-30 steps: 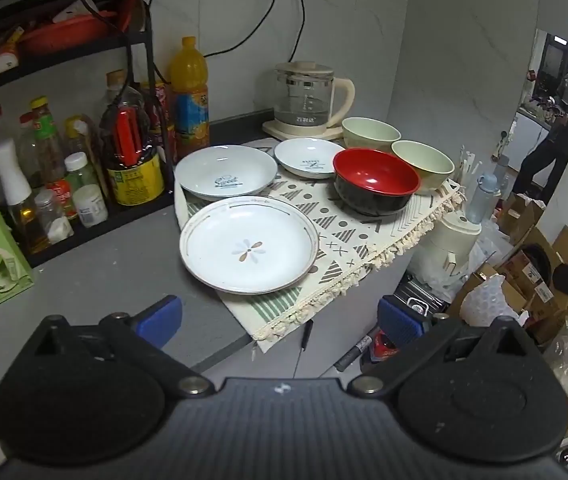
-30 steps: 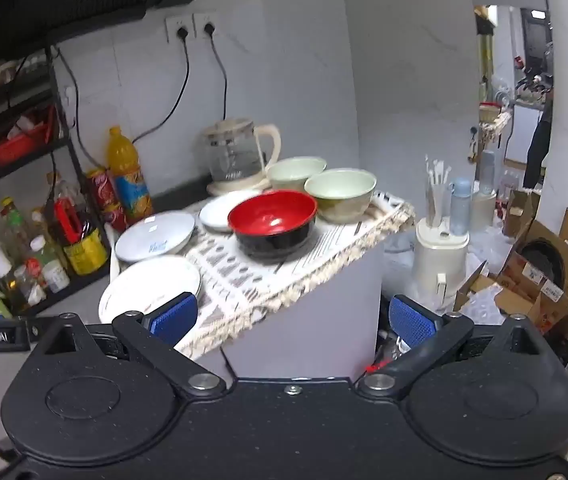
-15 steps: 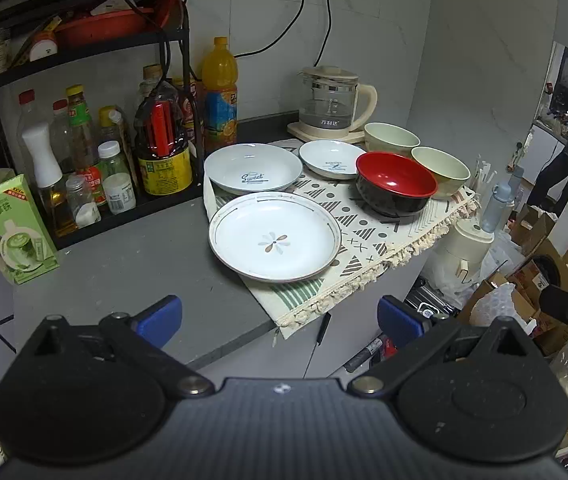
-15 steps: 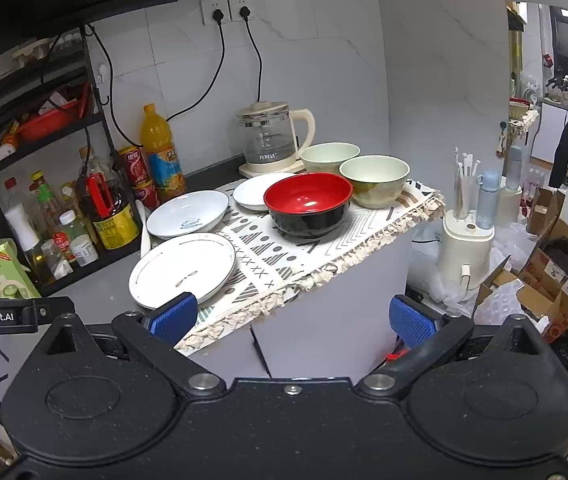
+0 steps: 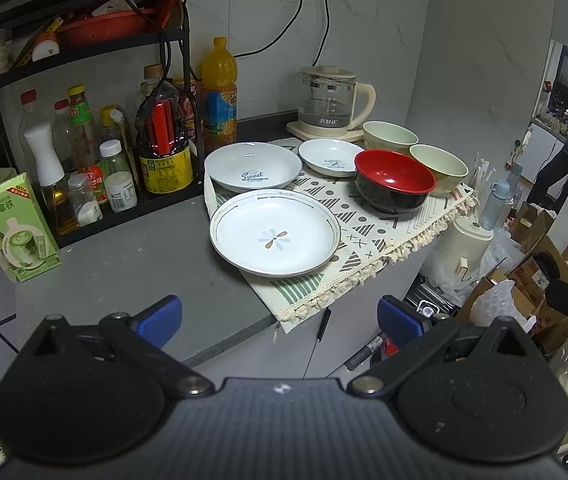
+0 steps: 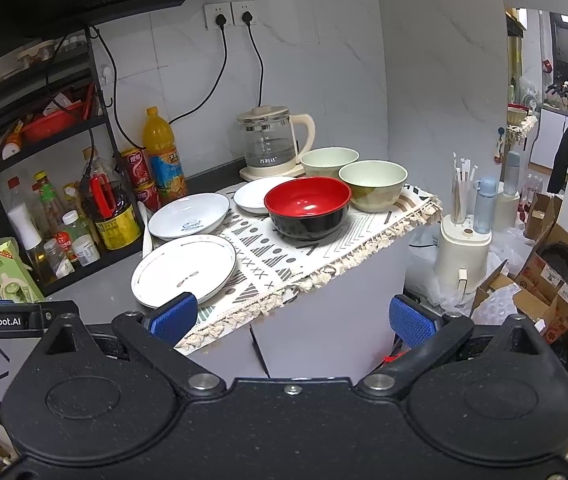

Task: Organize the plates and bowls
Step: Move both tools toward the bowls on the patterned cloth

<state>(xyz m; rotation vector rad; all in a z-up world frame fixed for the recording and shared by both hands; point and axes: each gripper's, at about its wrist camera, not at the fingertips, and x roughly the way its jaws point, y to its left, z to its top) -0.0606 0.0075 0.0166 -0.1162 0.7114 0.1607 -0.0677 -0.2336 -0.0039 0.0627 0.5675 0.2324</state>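
While fringed cloth (image 5: 368, 236) lies flat, glossy red bowl (image 5: 394, 184) sits round.

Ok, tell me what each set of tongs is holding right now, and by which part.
Nothing is held. The left tongs and right tongs are both open and empty, short of the plates and bowls.
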